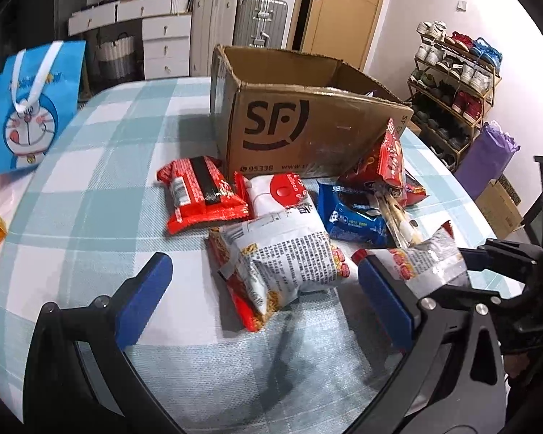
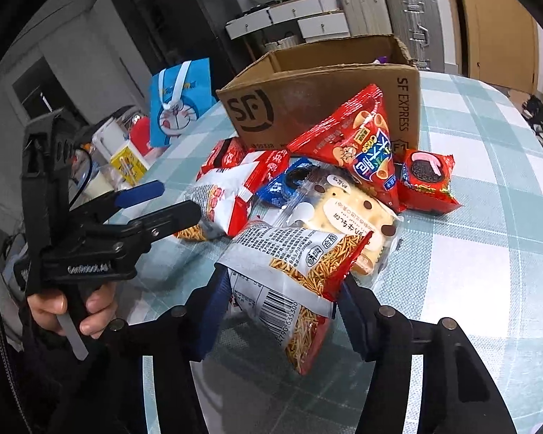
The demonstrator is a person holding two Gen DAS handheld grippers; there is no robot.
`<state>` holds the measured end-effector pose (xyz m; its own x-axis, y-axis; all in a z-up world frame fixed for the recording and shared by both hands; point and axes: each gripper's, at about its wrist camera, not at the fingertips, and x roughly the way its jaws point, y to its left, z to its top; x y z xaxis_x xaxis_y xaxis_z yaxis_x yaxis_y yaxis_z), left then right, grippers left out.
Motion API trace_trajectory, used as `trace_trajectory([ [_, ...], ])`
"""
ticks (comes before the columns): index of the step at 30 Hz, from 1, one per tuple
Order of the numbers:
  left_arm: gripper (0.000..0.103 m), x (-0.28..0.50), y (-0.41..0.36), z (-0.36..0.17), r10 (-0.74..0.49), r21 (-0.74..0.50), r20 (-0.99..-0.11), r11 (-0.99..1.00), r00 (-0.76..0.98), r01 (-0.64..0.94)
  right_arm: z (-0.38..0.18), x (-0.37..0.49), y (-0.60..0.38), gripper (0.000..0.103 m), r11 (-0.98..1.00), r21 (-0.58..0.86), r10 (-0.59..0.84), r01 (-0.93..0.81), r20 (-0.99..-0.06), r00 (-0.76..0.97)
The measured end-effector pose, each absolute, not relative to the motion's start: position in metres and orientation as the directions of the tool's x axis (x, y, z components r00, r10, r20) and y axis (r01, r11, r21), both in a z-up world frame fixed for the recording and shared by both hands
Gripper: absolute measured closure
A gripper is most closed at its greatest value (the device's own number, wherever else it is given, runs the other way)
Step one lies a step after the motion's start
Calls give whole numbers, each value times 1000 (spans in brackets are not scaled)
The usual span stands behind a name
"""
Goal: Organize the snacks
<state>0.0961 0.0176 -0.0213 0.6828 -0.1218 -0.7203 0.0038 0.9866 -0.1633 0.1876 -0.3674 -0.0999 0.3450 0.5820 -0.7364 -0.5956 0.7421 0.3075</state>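
Lived-in home room, used for both storage and eating.

Tan wooden door with a dark lever handle; open metal shoe rack crowded with trainers; hard-shell silver and white suitcases stood against the wall; white drawer unit; round counter under a pale blue-and-white checked cloth; blue cartoon-cat tote bag; brown cardboard courier box.
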Motion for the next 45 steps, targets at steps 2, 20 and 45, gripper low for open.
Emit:
trace_trajectory([
  [2, 1, 99, 18, -24, -126, -183, -719, 983, 684, -11, -95, 185, -369, 46, 734, 290, 583, -614, -734, 350],
  [20, 27, 115, 7, -44, -222, -287, -728, 958, 649, 6, -91, 181, -374, 46, 723, 235, 561, -650, -749, 353],
  [45, 55, 87, 11, -21, -247, -237, -702, 966, 669, 108, -75, 178, -382, 46, 705, 251, 604, -663, -702, 377],
])
